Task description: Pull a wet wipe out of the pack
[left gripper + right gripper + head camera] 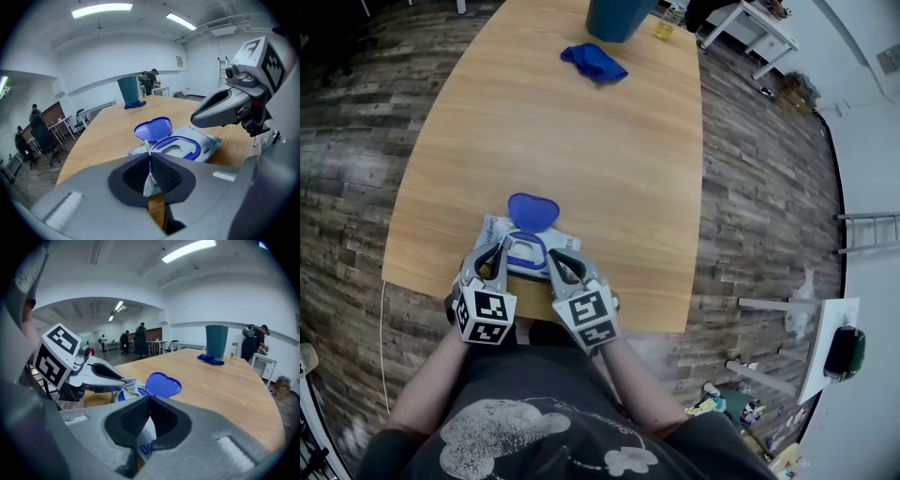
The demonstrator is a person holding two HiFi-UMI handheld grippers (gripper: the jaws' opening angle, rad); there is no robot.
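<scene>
Tabletop [581, 141] of pale wood carries the wet wipe pack [530, 248] right at its near edge, in front of the person. The pack's blue lid [532, 210] stands flipped open toward the far side. The left gripper [499, 253] has its jaws pinched together on the pack's left end, a fold of white wrapper caught between them. The right gripper [564, 264] is clamped the same way on the right end, on what looks like printed wrapper rather than a wipe. Far down the tabletop are a blue cloth [593, 62] and a teal bin [619, 17], well apart from the pack.
</scene>
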